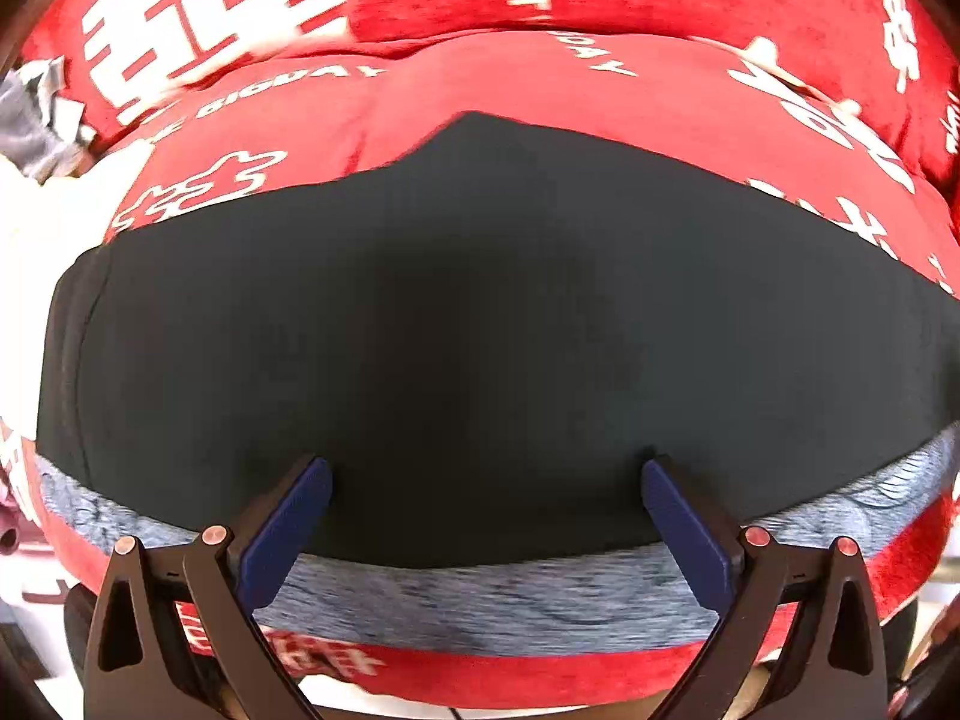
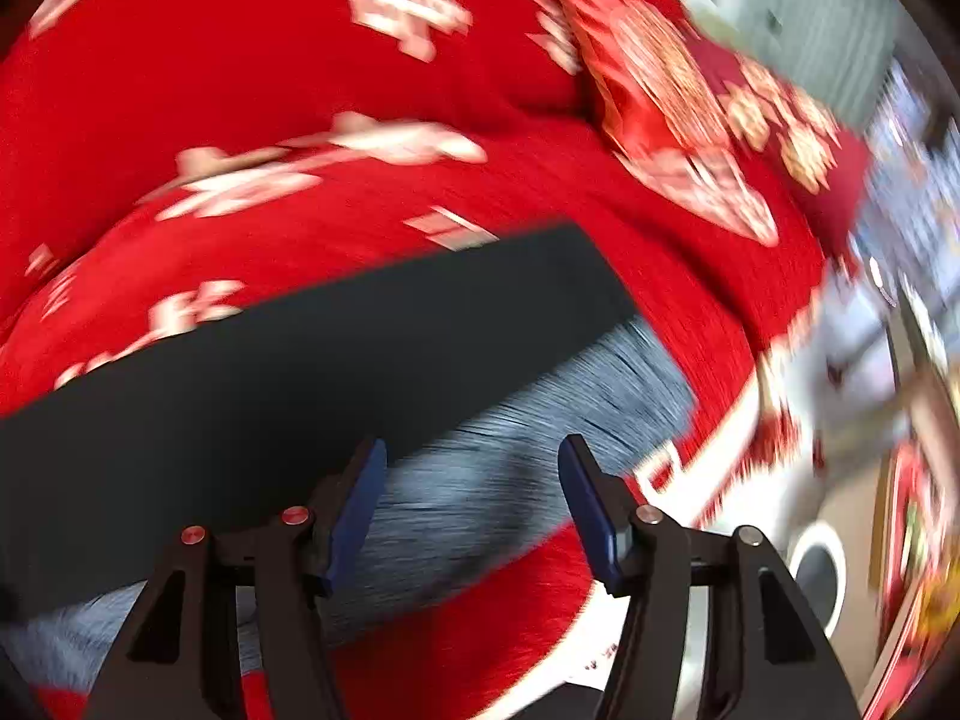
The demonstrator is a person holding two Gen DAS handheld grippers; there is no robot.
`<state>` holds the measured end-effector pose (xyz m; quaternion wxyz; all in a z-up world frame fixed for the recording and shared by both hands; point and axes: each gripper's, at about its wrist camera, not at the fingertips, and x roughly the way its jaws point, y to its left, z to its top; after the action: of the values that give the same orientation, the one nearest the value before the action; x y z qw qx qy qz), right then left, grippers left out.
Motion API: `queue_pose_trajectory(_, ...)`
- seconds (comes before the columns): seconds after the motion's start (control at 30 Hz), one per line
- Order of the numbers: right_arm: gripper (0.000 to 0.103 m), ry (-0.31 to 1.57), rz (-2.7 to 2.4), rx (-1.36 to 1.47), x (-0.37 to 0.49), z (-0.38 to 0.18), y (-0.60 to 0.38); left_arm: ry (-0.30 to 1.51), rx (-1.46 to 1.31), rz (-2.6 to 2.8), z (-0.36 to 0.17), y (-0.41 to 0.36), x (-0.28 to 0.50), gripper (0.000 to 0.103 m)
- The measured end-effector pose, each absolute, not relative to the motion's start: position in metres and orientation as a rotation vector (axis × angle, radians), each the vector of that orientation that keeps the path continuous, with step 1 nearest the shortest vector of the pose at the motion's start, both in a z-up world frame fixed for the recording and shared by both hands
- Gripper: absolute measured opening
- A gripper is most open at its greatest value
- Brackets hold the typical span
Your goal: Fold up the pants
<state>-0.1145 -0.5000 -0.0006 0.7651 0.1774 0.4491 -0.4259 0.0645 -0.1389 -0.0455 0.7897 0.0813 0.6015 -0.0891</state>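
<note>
Blue-padded, your left gripper (image 1: 486, 480) is spread wide, clamping nothing, over the near edge of the dark folded pants (image 1: 468, 330) with their heathered grey waistband (image 1: 480, 600). Your right gripper (image 2: 474, 468) is likewise apart, over that band's end. Pants lie flat on the red white-printed plush blanket (image 1: 540, 84); right view motion-blurred.

Motion-blurred right wrist view; pants (image 2: 288, 372) cut off at its left edge.

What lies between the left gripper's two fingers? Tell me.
In the left wrist view, the left gripper stands open over the black pants and their grey band.
</note>
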Motion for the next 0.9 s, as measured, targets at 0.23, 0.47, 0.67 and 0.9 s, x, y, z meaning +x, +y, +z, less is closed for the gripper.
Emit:
queue_pose_trajectory(0.23,0.064,0.916,-0.893,0.423,-0.126,0.016,-0.510,1.281,0.134,-0.134,-0.035,-0.147,0.061,0.103)
queue_pose_trajectory(0.47,0.070,0.955,-0.690,0.492,-0.081,0.001,-0.426,1.214,0.219,-0.222,-0.024,-0.212,0.048,0.103)
queue_pose_trajectory(0.67,0.080,0.937,-0.778,0.457,-0.068,-0.016,-0.436,1.266,0.151,-0.174,-0.043,-0.179,0.062,0.103)
queue_pose_trajectory(0.9,0.087,0.898,-1.051,0.622,-0.105,-0.025,-0.559,1.309,0.014,-0.126,-0.051,-0.130,0.075,0.103)
